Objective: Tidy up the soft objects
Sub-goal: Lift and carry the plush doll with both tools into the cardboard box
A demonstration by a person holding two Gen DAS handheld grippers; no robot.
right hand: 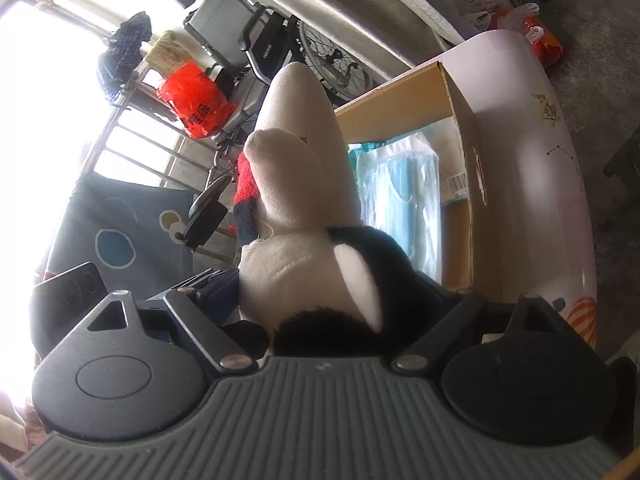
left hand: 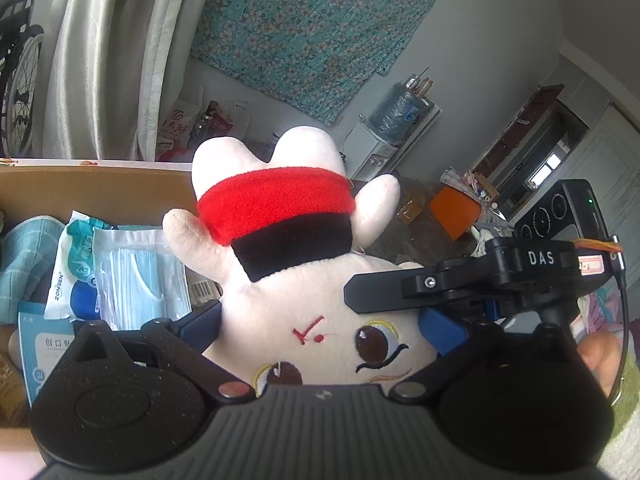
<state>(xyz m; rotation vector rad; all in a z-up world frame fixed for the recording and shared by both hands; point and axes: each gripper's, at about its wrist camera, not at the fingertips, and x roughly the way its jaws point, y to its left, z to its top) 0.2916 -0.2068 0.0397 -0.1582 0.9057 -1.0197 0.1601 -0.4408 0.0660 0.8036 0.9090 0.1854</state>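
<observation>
A white plush doll (left hand: 304, 304) with an embroidered face and a red and black band is upside down, feet up. My left gripper (left hand: 320, 328) is shut on its head, blue pads pressing both sides. My right gripper (right hand: 324, 292) is shut on the same doll (right hand: 296, 200) at its black and white part. In the left wrist view the right gripper's black body (left hand: 500, 280) reaches in from the right. The doll hangs above an open cardboard box (left hand: 92, 192).
The box (right hand: 472, 184) holds packs of blue face masks (left hand: 136, 276), wipes (left hand: 72, 264), a teal cloth (left hand: 20, 256) and small cartons. A wheelchair (right hand: 280, 52), red bag (right hand: 196, 104), curtain (left hand: 104, 60) and water dispenser (left hand: 380, 140) stand around.
</observation>
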